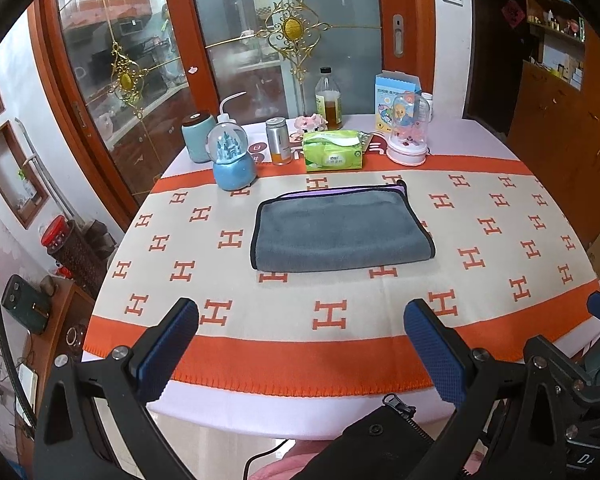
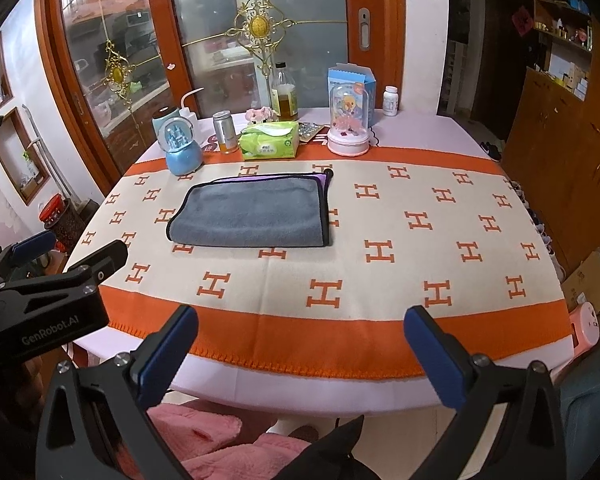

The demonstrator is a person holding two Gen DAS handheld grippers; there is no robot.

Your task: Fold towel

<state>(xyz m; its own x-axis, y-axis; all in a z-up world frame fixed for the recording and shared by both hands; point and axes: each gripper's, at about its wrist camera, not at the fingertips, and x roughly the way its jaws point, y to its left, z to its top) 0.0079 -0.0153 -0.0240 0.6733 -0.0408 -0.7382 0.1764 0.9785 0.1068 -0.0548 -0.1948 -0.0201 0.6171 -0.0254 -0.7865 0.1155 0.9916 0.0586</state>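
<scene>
A grey towel (image 1: 340, 232) with black edging and a purple underside lies folded flat on the table; it also shows in the right wrist view (image 2: 252, 216). My left gripper (image 1: 300, 320) is open and empty, held over the near table edge, well short of the towel. My right gripper (image 2: 300, 324) is open and empty, also back at the near edge, to the right of the towel. The left gripper (image 2: 72, 252) shows at the left of the right wrist view, open.
The table carries an orange-and-cream H-pattern cloth (image 1: 332, 316). Along the far side stand a blue snow globe (image 1: 234, 160), a metal can (image 1: 278, 140), a green tissue pack (image 1: 332, 152), an oil bottle (image 1: 328, 100), a pink dome toy (image 1: 408, 132) and a blue box (image 1: 396, 92).
</scene>
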